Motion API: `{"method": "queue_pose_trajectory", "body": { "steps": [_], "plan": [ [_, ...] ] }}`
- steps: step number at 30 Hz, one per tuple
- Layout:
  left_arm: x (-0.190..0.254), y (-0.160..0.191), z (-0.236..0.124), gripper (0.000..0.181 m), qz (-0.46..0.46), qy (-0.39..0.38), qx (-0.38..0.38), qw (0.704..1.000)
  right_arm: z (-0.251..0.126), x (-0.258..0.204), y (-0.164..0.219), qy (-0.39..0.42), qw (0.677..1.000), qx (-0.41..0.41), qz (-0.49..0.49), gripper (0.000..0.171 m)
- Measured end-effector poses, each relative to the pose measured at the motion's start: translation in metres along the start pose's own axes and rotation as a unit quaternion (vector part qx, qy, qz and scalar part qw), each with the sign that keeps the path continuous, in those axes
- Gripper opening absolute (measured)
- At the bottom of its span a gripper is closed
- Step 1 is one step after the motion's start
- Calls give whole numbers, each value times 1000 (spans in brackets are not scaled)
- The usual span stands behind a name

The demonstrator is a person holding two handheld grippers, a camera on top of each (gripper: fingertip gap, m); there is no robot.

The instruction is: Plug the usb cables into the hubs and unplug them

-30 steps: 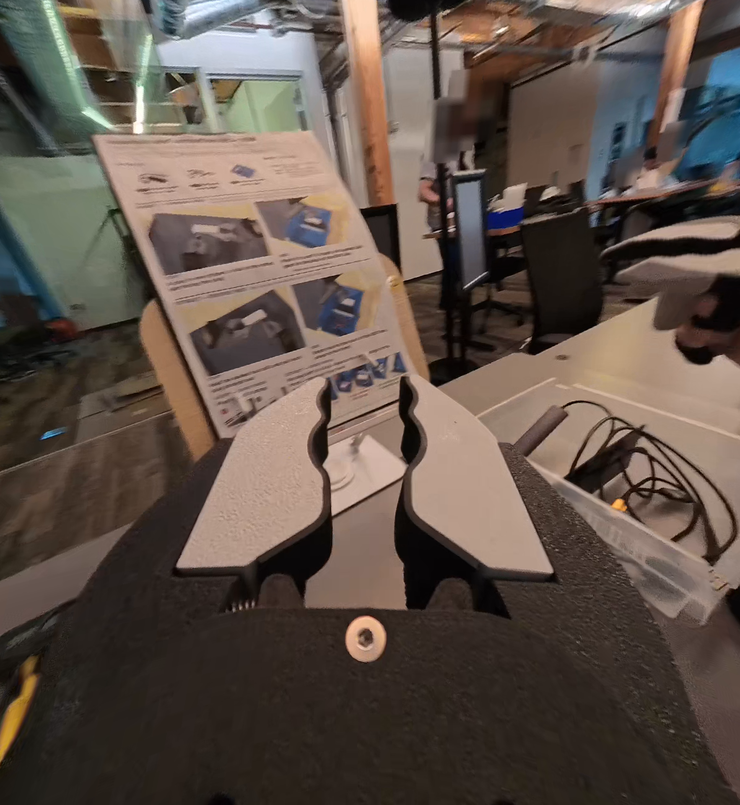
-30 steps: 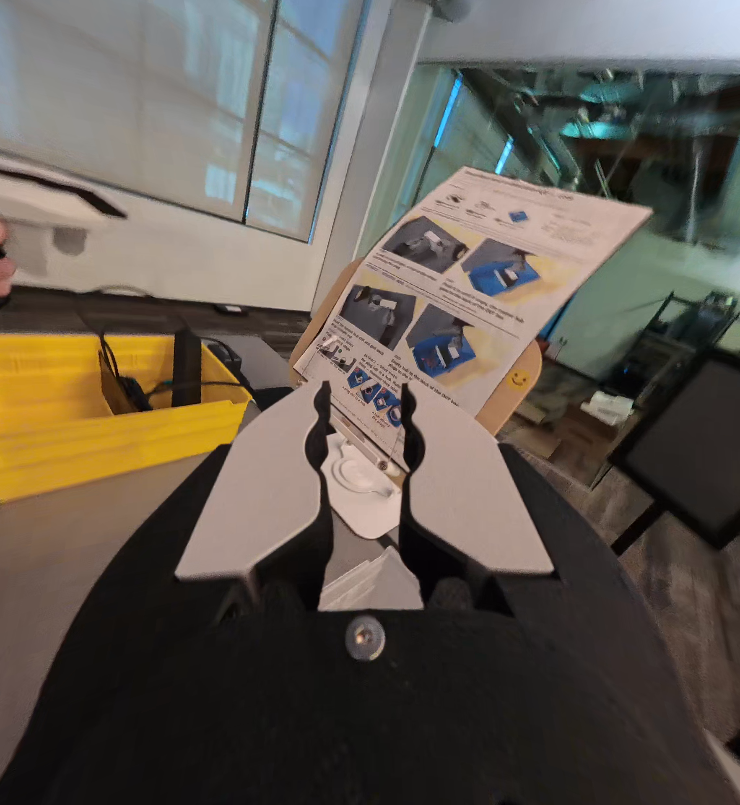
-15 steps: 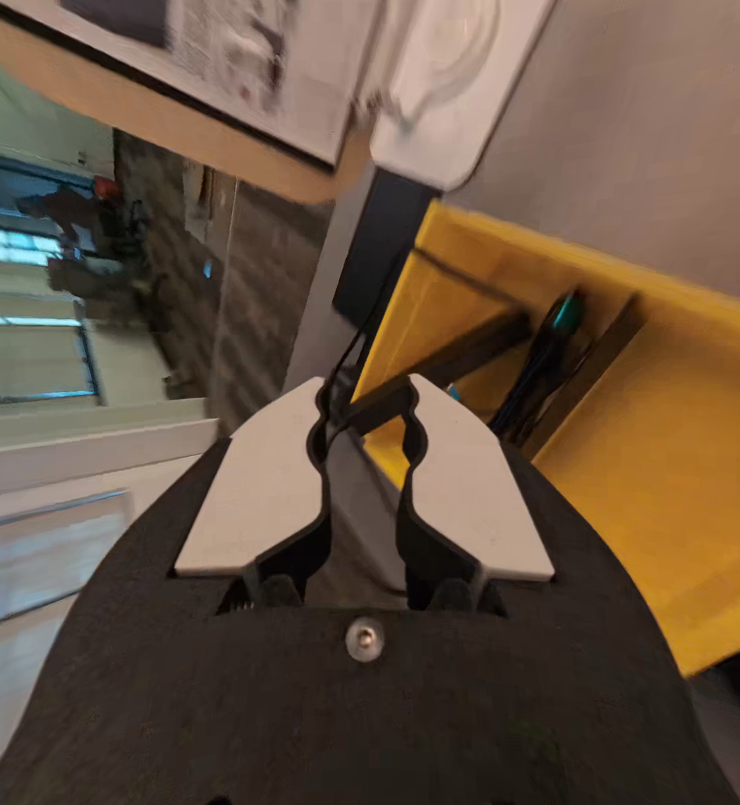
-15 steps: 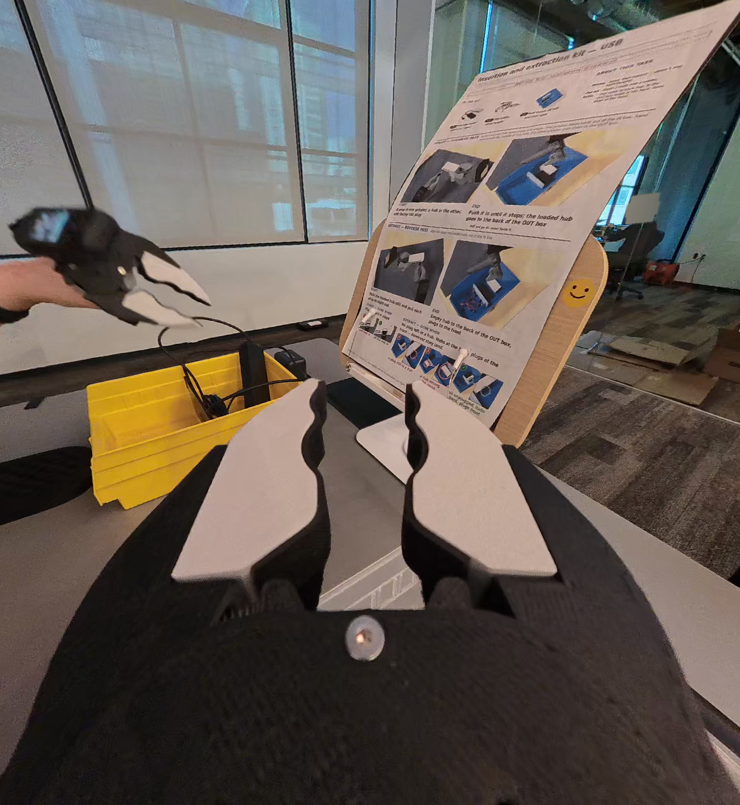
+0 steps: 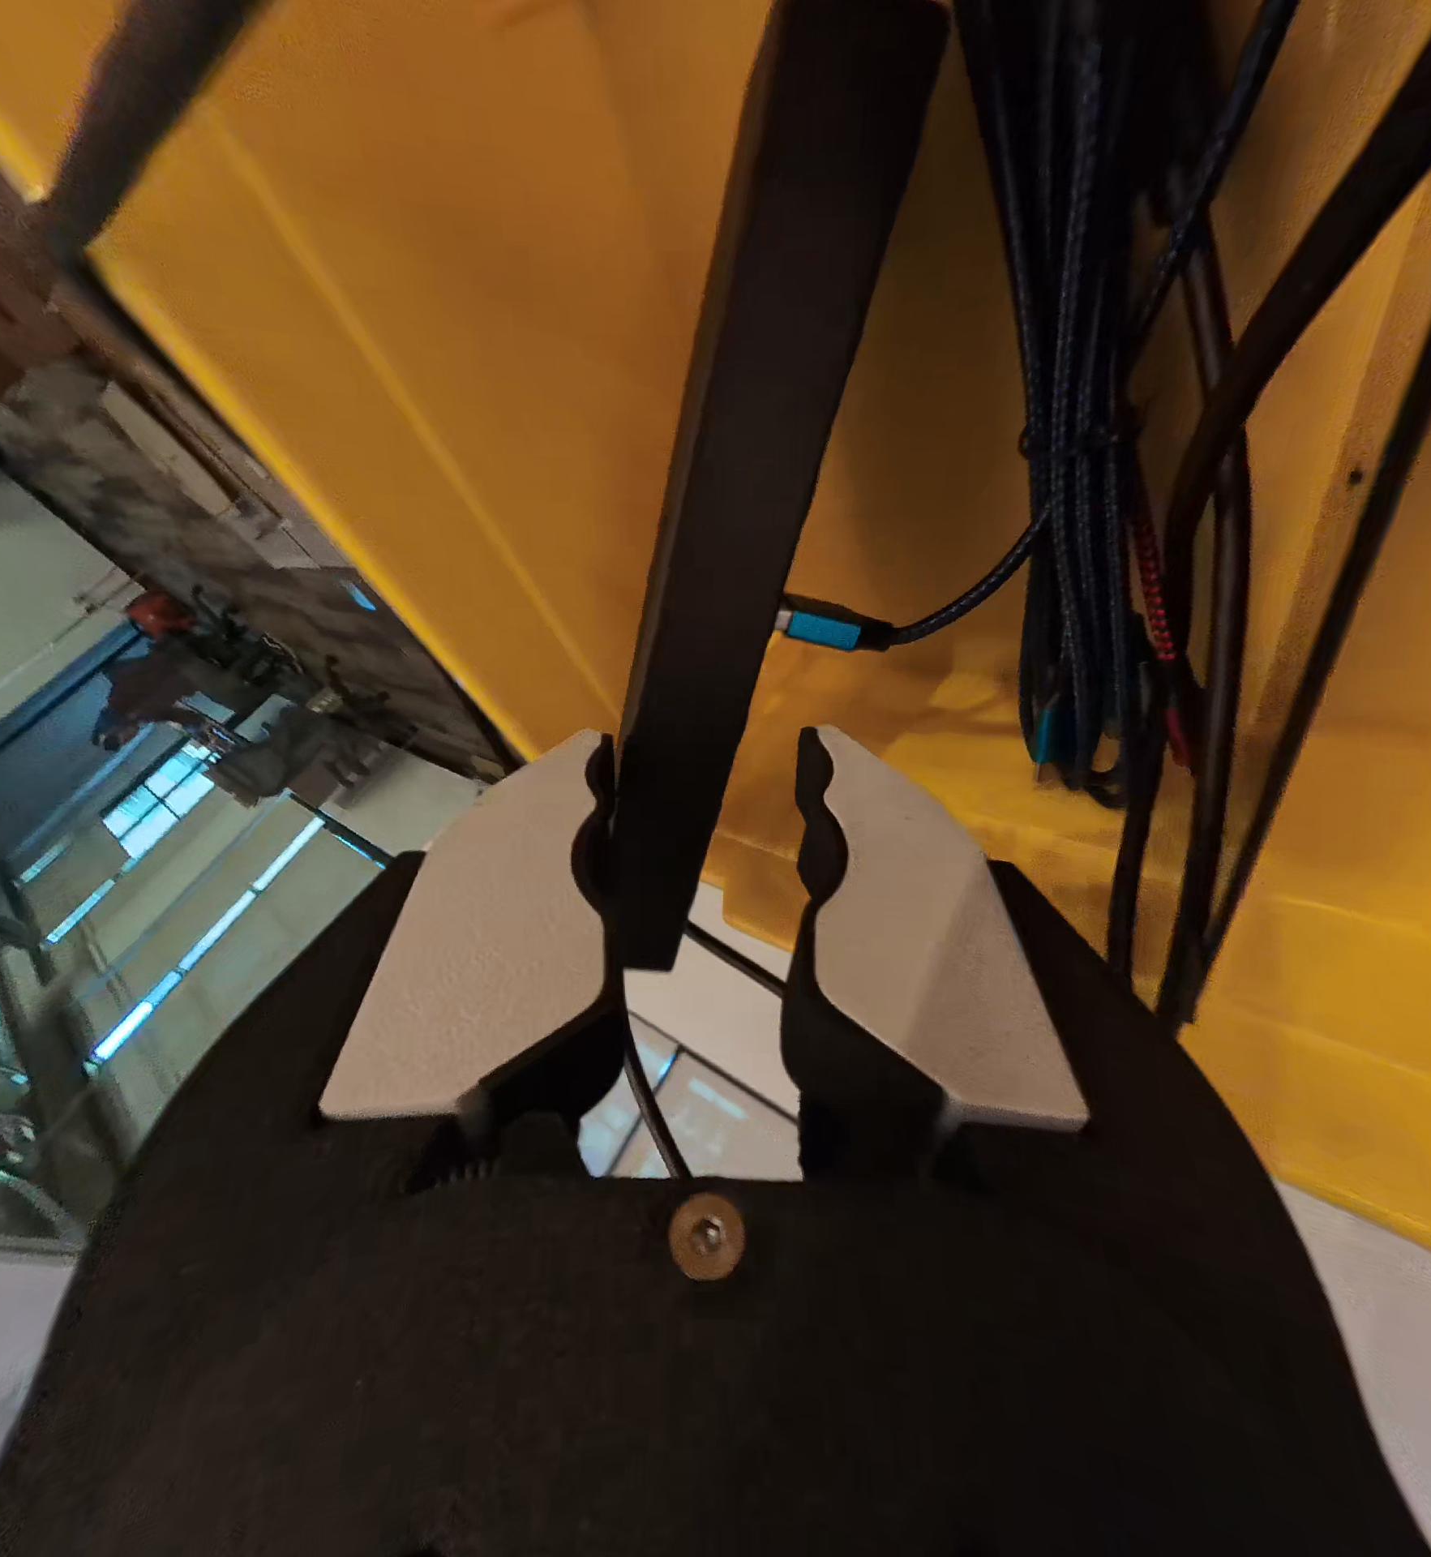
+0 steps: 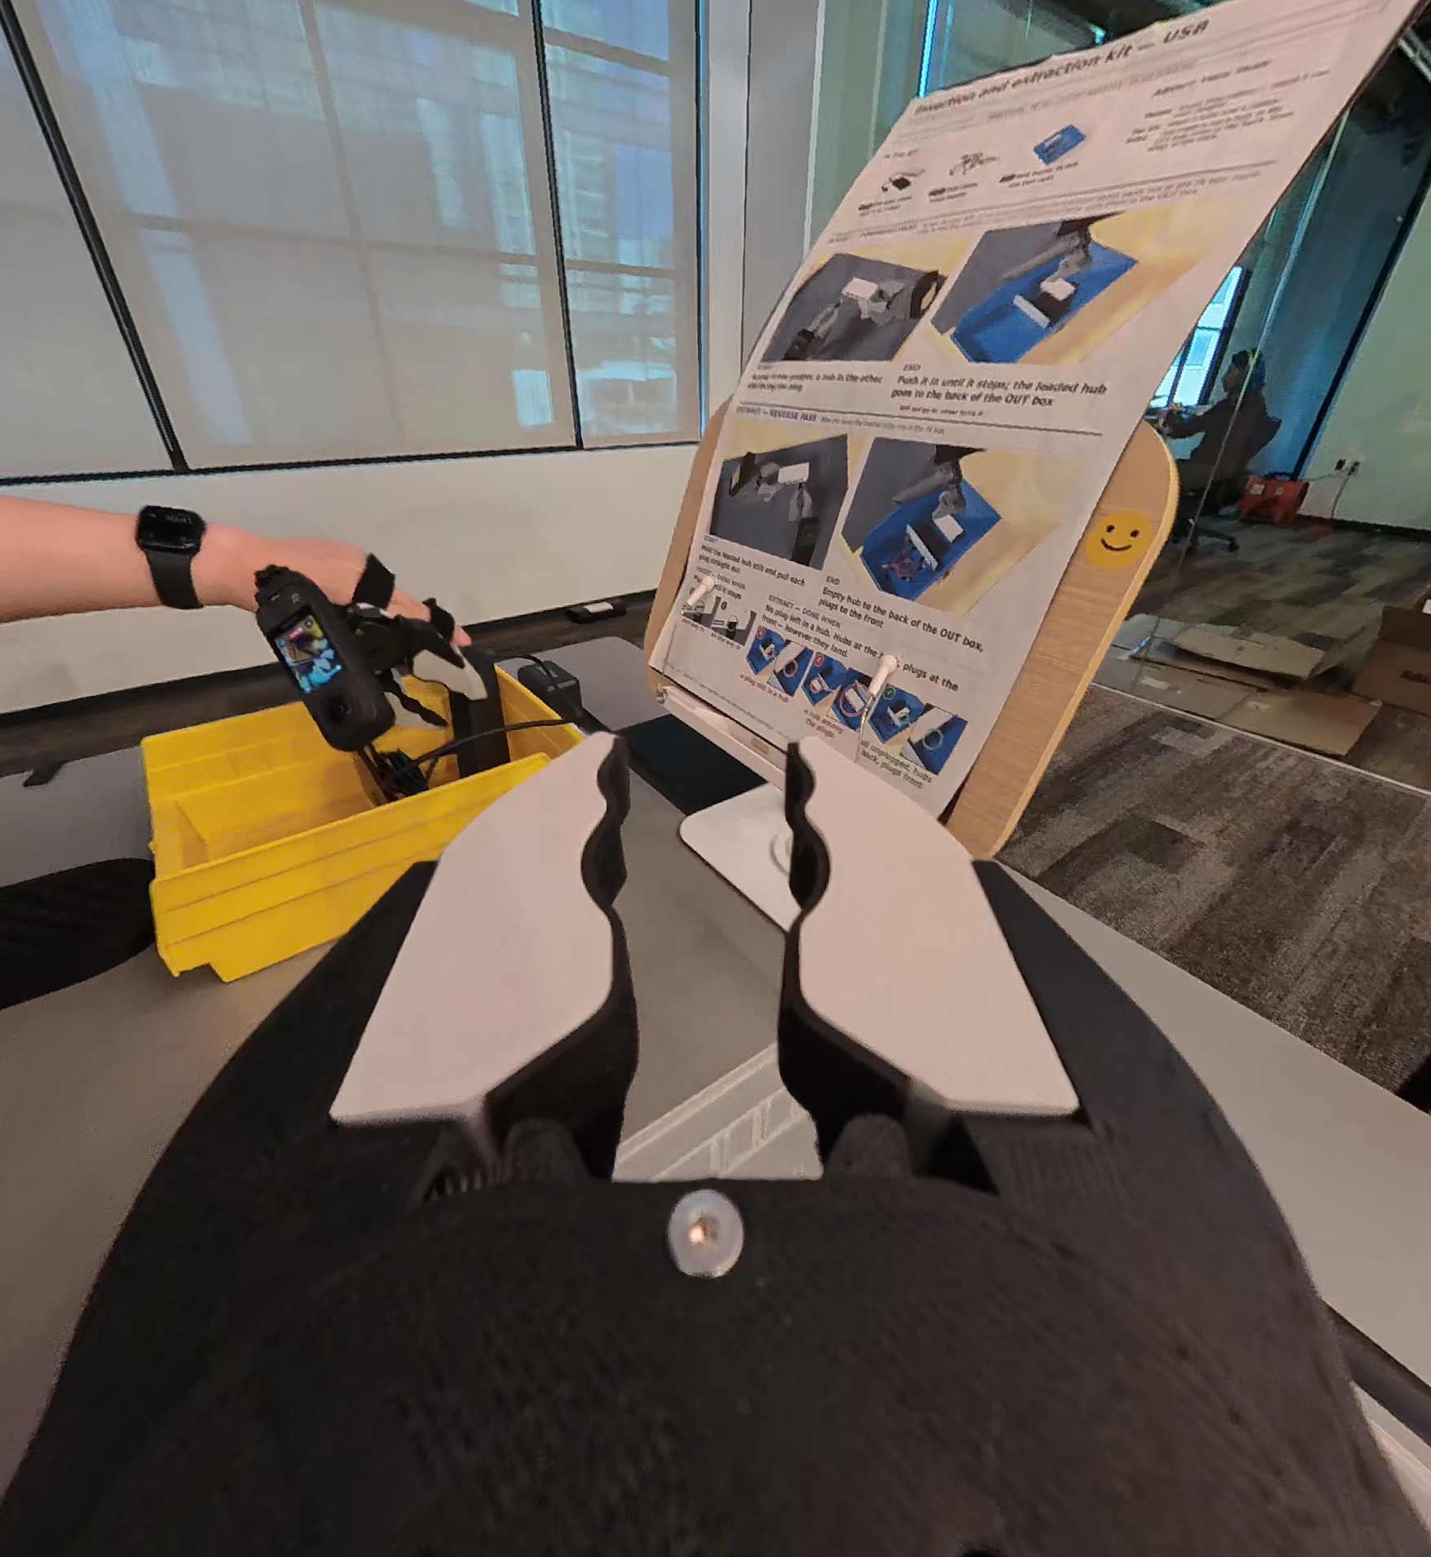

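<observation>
Left gripper [image 5: 699, 750]: jaws parted astride flat black hub [image 5: 787, 404] standing in yellow plastic bin [image 5: 459, 278], blue-tipped braided cable [image 5: 830, 630] plugged at frame centre; grasp not closed. Right gripper [image 6: 705, 758]: jaws parted, empty, lower centre. Next, likely: clamp hub, steady it

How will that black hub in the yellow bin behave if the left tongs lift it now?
The hub looks like a rigid slab, so it should lift without flexing. A blue-tipped cable is plugged into its side, so the dark cable bundle will probably drag along. Standing on end in the yellow bin, it may tip if nudged.
</observation>
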State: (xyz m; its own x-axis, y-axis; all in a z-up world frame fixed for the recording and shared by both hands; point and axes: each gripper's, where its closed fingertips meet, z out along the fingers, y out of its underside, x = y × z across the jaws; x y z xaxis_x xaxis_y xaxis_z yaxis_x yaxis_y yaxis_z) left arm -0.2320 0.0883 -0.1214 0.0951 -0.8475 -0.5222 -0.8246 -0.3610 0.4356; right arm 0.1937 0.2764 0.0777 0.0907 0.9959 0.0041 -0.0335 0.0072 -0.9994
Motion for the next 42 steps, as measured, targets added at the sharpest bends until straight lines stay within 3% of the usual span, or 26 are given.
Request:
{"method": "queue_pose_trajectory", "body": {
  "steps": [4,10,21,28,34,42],
  "plan": [
    [2,-1,16,43,66,6,2,998,2,4,5,10,1000,-12,-5,36],
    [0,7,28,31,110,14,-10,994,6,4,7,12,1000,-20,-9,36],
    [-2,15,37,28,108,7,-8,994,11,3,11,5,1000,-29,-2,36],
    [-6,20,35,27,108,-11,-46,993,10,2,11,5,1000,-30,-5,36],
    [-32,27,-6,27,72,-42,-51,995,6,4,8,1,1000,-20,4,36],
    [-102,60,-114,27,-78,-138,-17,987,1,-2,1,-13,1000,-5,7,36]
  ]
}}
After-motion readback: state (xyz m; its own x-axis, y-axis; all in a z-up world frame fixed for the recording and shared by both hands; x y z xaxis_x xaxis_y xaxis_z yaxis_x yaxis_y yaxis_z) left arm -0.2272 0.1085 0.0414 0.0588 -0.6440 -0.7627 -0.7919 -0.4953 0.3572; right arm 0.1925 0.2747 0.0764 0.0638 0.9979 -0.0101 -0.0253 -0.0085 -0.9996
